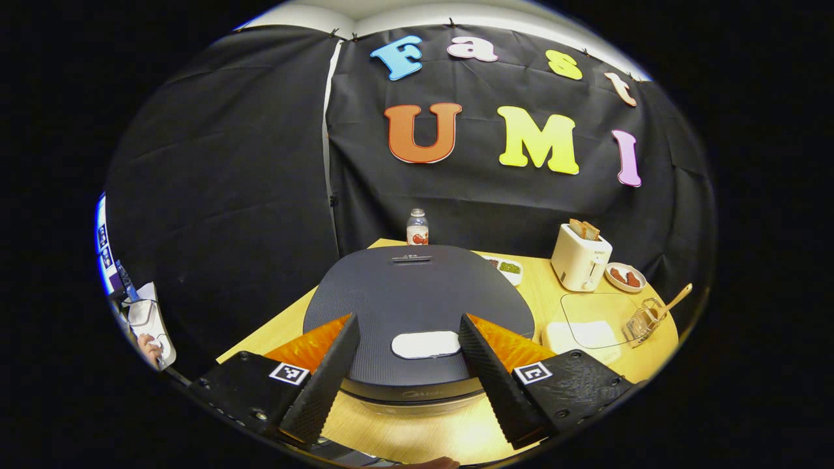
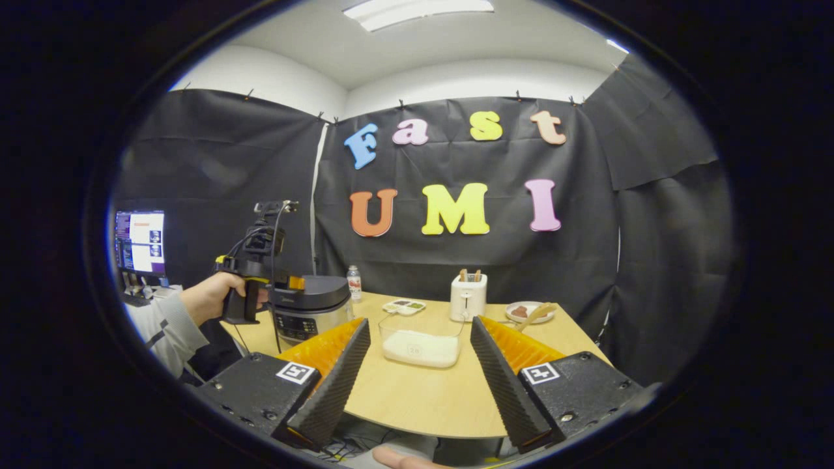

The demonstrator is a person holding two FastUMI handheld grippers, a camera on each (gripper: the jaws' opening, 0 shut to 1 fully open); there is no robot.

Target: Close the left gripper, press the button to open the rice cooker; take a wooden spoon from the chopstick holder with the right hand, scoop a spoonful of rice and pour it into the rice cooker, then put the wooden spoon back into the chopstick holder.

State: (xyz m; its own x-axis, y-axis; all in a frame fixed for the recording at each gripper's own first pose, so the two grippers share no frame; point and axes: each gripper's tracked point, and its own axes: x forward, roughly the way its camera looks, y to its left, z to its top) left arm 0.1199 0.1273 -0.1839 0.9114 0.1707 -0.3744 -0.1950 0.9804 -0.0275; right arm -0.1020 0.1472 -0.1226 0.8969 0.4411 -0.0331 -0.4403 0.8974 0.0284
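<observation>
In the left gripper view the left gripper [image 1: 410, 384] hangs wide open and empty low in the frame, its fingers flanking the pale button [image 1: 426, 344] on the closed rice cooker [image 1: 417, 299]; beyond, toward the right edge, stand the clear rice container [image 1: 589, 326], the wire chopstick holder [image 1: 642, 320] with its wooden spoon [image 1: 676, 301], a toaster [image 1: 580, 256] and, farther back, a bottle [image 1: 417, 227]. In the right gripper view the right gripper [image 2: 417, 384] is likewise spread and empty at the wooden table's [image 2: 417, 397] near edge, with the rice container straight ahead.

No legible wording appears on the rice cooker [image 1: 417, 293], toaster [image 1: 580, 257] or bottle [image 1: 417, 227]; printing too small.
</observation>
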